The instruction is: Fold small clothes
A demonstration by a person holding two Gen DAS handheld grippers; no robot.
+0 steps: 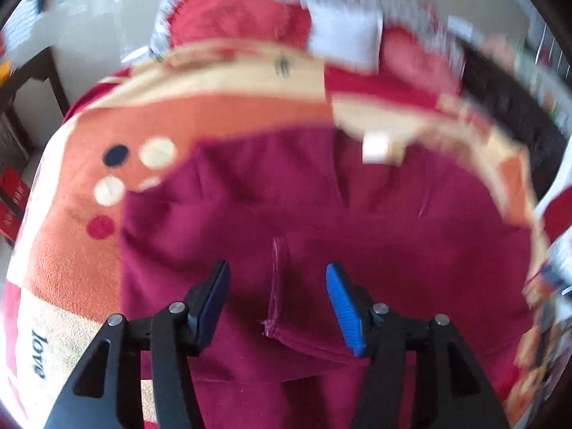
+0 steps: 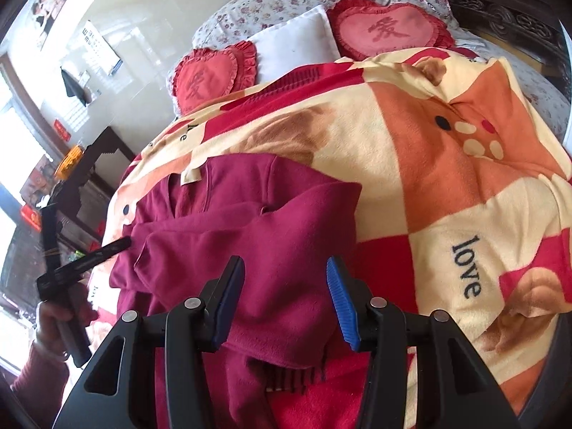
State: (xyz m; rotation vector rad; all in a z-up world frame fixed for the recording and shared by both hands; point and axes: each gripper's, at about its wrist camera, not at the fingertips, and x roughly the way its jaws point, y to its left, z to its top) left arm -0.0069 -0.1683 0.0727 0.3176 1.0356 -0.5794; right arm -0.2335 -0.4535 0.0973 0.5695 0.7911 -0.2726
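Jaws apart, both grippers above maroon garment, not touching.

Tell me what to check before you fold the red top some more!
1. Left gripper open and holding nothing: ok.
2. Right gripper open and holding nothing: ok.
3. Red top lying on the blanket: ok.
4. Sleeves already folded in over the body: ok, both seem to cross the front.
5. Top smoothed flat: not ok, wrinkles show.
6. Bottom hem lined up: cannot tell, grippers hide it.
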